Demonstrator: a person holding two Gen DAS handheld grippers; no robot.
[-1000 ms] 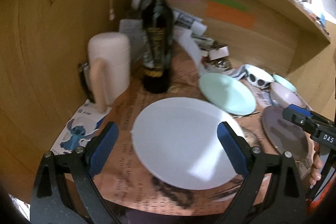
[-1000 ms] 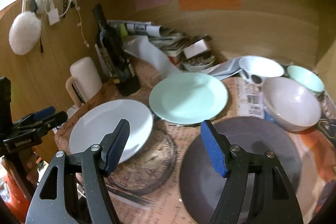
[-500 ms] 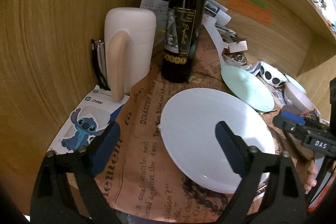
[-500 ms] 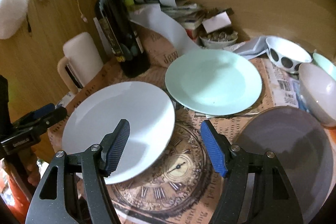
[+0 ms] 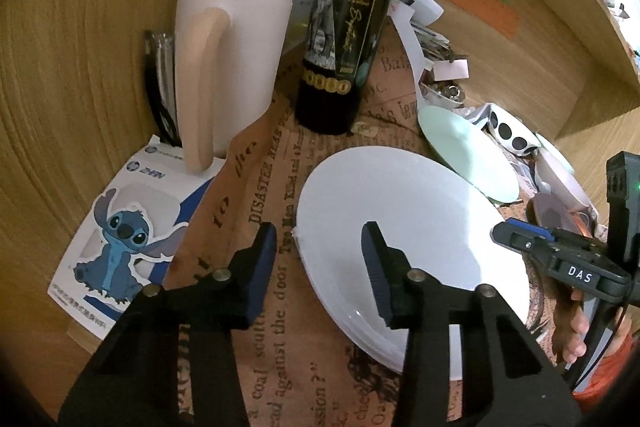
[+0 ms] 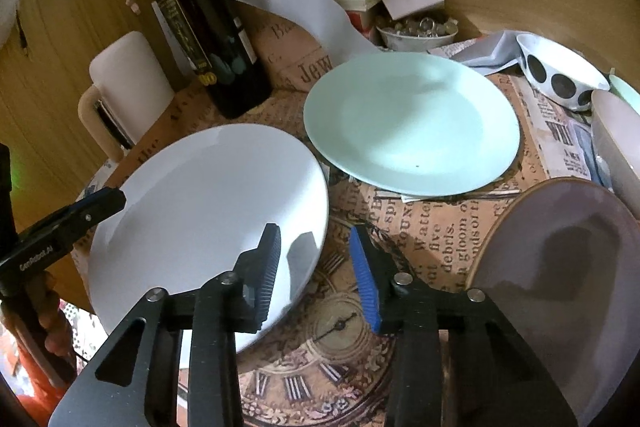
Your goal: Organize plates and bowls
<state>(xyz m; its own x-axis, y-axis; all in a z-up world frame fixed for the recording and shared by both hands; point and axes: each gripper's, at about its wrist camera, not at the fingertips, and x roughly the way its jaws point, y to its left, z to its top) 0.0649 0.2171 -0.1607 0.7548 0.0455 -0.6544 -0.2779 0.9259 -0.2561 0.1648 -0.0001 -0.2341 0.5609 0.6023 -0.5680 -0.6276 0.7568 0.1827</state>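
White plate point(image 5: 400, 227) lies flat, round, its edges between both half-closed, just-narrowing claws, left claw point(image 5: 318, 239) and right claw point(image 6: 314, 247), neither gripping.

Wine bottle point(image 5: 347, 27) and mug point(image 5: 232, 59) block the back; newsprint mat point(image 6: 420, 227) between plates lies free.

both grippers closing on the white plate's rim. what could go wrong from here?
1. Both grippers, left and right, have just been closing astride opposite rims of the white plate; uneven grips could tilt it.
2. The mint plate and the wine bottle stand close by; a sideways swing could knock either.
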